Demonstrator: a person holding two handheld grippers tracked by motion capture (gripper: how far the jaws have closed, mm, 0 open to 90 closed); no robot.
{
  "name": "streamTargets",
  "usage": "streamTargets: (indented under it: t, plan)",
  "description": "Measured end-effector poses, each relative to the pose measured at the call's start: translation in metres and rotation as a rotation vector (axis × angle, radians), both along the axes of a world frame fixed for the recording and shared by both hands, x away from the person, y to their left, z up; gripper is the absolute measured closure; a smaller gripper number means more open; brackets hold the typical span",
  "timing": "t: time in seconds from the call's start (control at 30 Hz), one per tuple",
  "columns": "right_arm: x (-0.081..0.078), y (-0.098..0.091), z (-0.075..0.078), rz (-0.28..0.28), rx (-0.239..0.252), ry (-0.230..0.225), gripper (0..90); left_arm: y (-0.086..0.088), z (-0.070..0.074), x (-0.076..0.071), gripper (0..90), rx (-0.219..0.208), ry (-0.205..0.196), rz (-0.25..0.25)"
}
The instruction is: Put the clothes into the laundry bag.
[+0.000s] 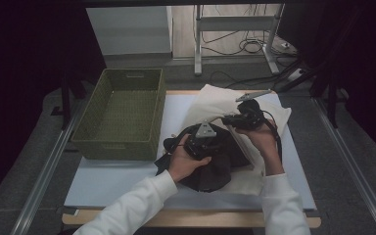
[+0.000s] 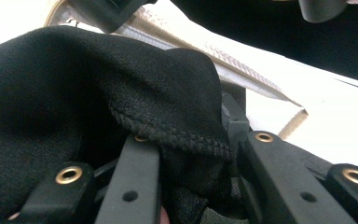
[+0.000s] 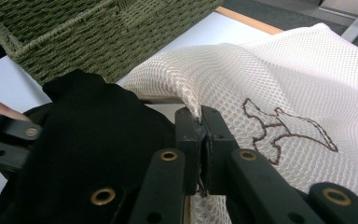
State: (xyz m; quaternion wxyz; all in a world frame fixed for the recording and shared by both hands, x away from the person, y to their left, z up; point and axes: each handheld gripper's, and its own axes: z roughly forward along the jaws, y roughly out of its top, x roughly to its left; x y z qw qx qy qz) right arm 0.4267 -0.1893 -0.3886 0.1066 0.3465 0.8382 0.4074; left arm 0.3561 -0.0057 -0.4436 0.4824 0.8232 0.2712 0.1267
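Bunching between left fingers [image 2: 135,182], black garment [image 2: 74,93]

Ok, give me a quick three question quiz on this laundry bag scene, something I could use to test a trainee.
1. True or false: the right gripper is shut on the edge of the white mesh bag.
2. What does the left gripper hold between its jaws? A) a white towel B) the black garment C) a cable
3. What stands on the table to the left of the bag?

Key:
1. True; the jaws pinch the mesh edge and lift it.
2. B; black knitted cloth with a stitched hem lies bunched between the jaws.
3. The green woven basket, with nothing visible inside it.
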Motion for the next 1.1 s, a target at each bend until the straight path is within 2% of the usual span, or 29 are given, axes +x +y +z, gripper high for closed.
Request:
streamTargets:
  t: [0.13, 0.27, 0.43, 0.6, 0.7, 0.77, 0.83, 0.9, 1.03, 1.1]
  plan:
    - [0.000, -0.001, 0.000, -0.001, 0.001, 0.000, 87.0, -0.005, 0.001, 0.007, 73.9, -0.004, -0.021, 0.014]
    - [0.000, -0.001, 0.000, -0.004, 0.000, -0.001, 87.0, -0.012, 0.000, 0.011, 74.0, -0.010, -0.026, 0.019]
    - [0.001, -0.002, 0.000, -0.006, 0.001, 0.000, 87.0, -0.020, -0.006, 0.016, 73.6, -0.003, -0.023, 0.016]
    - [0.001, -0.003, -0.001, -0.002, 0.005, 0.000, 87.0, -0.020, -0.012, 0.014, 70.4, 0.004, -0.018, 0.002]
    - [0.001, -0.003, -0.002, -0.003, 0.005, 0.002, 87.0, -0.018, -0.011, 0.010, 61.5, -0.006, -0.005, -0.001]
    - [0.002, -0.004, -0.002, -0.008, 0.007, 0.006, 87.0, -0.017, -0.010, 0.005, 54.0, -0.005, -0.018, 0.000]
    - [0.002, -0.005, -0.002, -0.009, 0.009, 0.005, 86.9, -0.014, -0.008, -0.001, 44.2, -0.022, -0.018, -0.007]
    - [0.002, -0.005, -0.002, -0.013, 0.010, 0.006, 86.9, -0.009, -0.004, -0.008, 37.2, -0.033, -0.036, -0.012]
    - [0.003, -0.007, -0.003, -0.018, 0.015, 0.008, 86.7, 0.004, 0.007, -0.024, 29.2, -0.051, -0.061, -0.032]
    - [0.003, -0.007, -0.003, -0.018, 0.014, 0.007, 86.7, 0.013, 0.011, -0.032, 27.9, -0.056, -0.074, -0.035]
